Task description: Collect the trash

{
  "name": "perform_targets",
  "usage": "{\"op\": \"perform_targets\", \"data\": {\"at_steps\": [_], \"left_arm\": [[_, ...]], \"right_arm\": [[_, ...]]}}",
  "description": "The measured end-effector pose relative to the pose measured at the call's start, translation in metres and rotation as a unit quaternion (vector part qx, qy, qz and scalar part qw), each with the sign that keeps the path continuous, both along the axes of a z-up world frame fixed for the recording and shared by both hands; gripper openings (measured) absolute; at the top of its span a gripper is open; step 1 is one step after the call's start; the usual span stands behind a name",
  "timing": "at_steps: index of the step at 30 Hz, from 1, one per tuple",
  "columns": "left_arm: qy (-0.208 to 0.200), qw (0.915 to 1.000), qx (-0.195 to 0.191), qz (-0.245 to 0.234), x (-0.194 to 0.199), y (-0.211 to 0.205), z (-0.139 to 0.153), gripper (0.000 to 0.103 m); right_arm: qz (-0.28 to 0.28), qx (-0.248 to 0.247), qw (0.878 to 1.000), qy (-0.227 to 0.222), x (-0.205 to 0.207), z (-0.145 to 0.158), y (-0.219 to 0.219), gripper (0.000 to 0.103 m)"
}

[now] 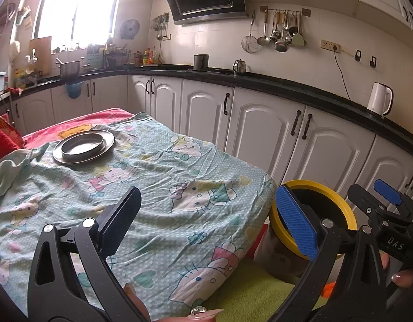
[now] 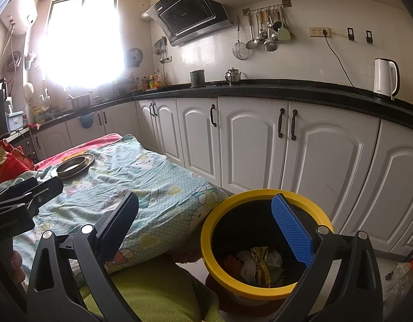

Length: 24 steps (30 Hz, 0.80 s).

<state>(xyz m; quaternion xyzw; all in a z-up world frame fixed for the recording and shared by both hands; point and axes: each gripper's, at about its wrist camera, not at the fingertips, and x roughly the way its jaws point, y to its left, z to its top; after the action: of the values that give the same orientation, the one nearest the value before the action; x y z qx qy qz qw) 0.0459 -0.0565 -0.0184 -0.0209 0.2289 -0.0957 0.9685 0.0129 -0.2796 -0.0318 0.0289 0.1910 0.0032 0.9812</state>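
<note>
A black bin with a yellow rim (image 2: 260, 192) stands on the floor beside the table's near right corner. Crumpled wrappers and paper trash (image 2: 260, 265) lie in its bottom. My right gripper (image 2: 205, 225) hangs open over the bin's left edge, with nothing between its black and blue pads. My left gripper (image 1: 209, 214) is open over the cloth-covered table, also with nothing in it. In the left wrist view the bin's rim (image 1: 314, 183) shows behind the blue pad, and the right gripper (image 1: 375, 196) sits at the far right. No loose trash shows on the cloth.
A Hello Kitty cloth (image 1: 179, 187) covers the table, with a metal plate and bowl (image 1: 84, 146) at its far left. White cabinets (image 2: 260, 147) under a black counter run close behind. A white kettle (image 2: 385, 79) stands on the counter. Green fabric (image 2: 158, 289) lies below.
</note>
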Motion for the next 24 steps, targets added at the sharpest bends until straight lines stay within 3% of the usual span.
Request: {"op": "perform_targets", "data": {"at_steps": [24], "left_arm": [[0.002,1.0000,-0.002,0.003,0.0019,0.0041,-0.0005,0.092]], "right_arm": [[0.000,0.000,1.000,0.000,0.0003,-0.0002,0.0008,0.097]]}}
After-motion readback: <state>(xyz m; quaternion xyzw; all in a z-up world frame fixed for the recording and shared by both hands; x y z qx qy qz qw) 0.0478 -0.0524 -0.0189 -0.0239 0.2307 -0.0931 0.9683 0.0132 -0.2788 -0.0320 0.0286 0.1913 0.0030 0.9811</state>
